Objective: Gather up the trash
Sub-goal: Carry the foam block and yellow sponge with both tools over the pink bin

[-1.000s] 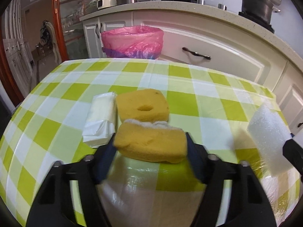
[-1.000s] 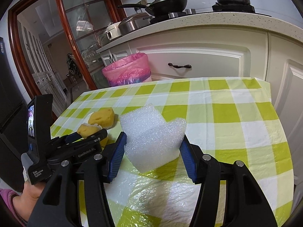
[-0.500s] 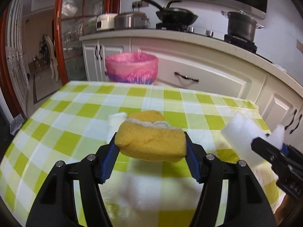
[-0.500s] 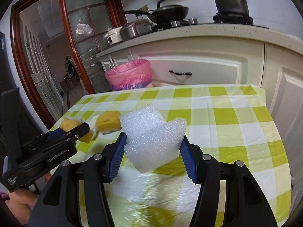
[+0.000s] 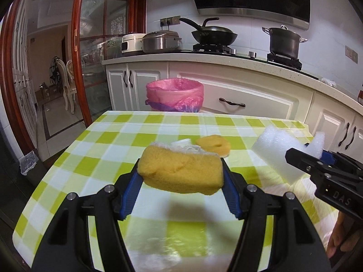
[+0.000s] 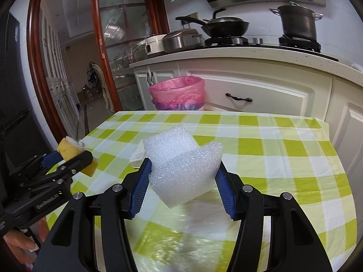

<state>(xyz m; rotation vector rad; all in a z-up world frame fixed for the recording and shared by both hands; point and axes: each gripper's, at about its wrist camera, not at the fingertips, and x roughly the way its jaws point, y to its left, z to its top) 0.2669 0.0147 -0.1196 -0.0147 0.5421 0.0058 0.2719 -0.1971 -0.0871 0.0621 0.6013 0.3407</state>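
Yellow foam fills the near foreground of the left wrist view: a rectangular yellow sponge block with a frayed white scouring face is clamped between the blue-padded fingers of the left gripper, lifted clear of the desk with its shadow on the cloth below. Its long axis runs crosswise, from one finger to the other, and the white face is turned up and away toward the cabinets. Beside it, the right gripper holds a stepped chunk of white packing foam the same way, fingers closed narrow on its two sides, the notched end pointing forward and up.

Farther along the green-and-white checked desk, a second, rounder yellow sponge with a hole in it lies flat, touching a white piece that is mostly hidden behind the held sponge.

Past the far edge of the desk stands a round bin lined with a pink plastic bag, its mouth open, in front of the white cabinets.

Both pieces look picked up and in carry. The next move calls for reaching forward beyond the desk edge, over the bin's mouth, before opening the fingers; the light foam could drift or catch the rim.
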